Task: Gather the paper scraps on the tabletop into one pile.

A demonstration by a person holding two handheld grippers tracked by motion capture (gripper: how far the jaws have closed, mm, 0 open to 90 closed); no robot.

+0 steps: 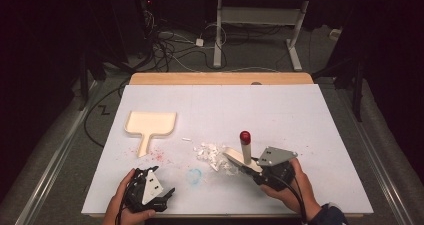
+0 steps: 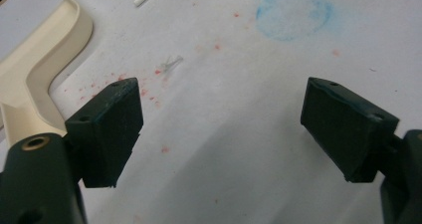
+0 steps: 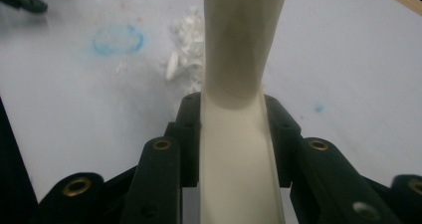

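Right gripper point(image 1: 252, 172) clamped on cream brush handle point(image 3: 239, 149), long axis pointing at white scraps point(image 1: 212, 155). Dustpan point(image 1: 150, 125) beyond scraps, nearer left gripper point(image 1: 162, 197), jaws spread, empty.

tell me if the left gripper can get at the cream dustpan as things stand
Probably yes: the left gripper is open and holds nothing, and the dustpan lies just ahead of it with bare table between, its handle pointing toward the gripper.

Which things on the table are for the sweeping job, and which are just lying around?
For the job:
- brush, clamped in the right tool
- white crumbs
- dustpan
- left tool, open and holding nothing

Just lying about:
- blue chalk ring
- red specks
- cables on the floor
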